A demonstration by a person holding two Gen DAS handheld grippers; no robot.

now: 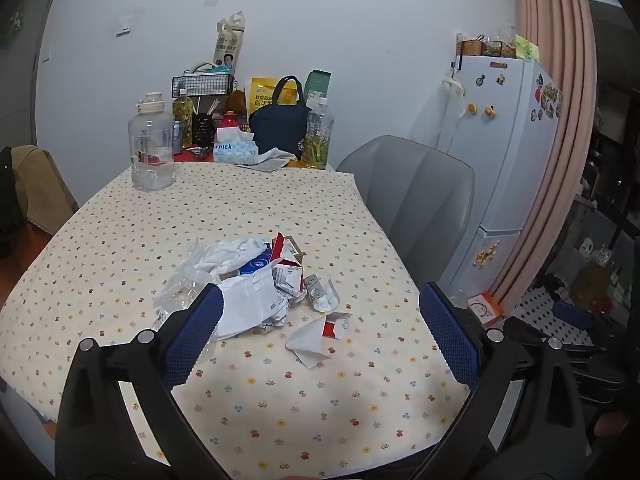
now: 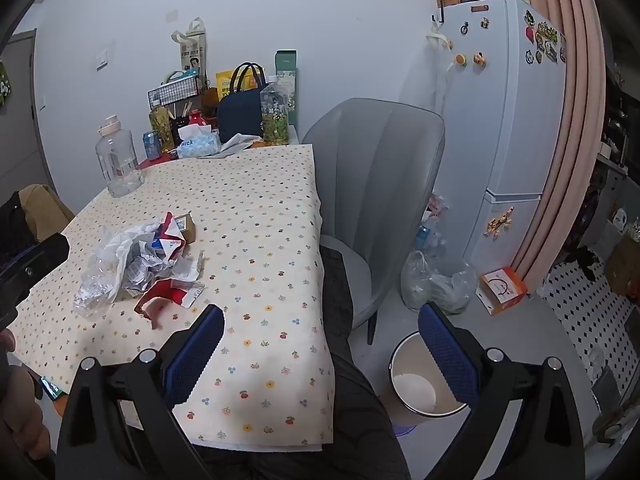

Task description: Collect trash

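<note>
A pile of trash [image 1: 256, 280] lies on the flowered tablecloth [image 1: 280, 208]: crumpled paper, clear plastic wrap, a torn red and white carton. A loose carton scrap [image 1: 320, 334] lies just in front of it. My left gripper [image 1: 320, 320] is open and empty, hovering just before the pile. In the right wrist view the pile [image 2: 136, 264] is at the left, with a red torn piece [image 2: 160, 300] nearest. My right gripper [image 2: 320, 336] is open and empty over the table's right edge. A white waste bin [image 2: 424, 376] stands on the floor below it.
A grey chair [image 2: 376, 184] stands at the table's right side. Bottles, a tissue box [image 1: 234, 150], a navy bag [image 1: 280, 124] and a big water jug [image 1: 152, 152] crowd the far end. A fridge [image 2: 516, 120], a plastic bag [image 2: 436, 280] and an orange box [image 2: 502, 290] are at the right.
</note>
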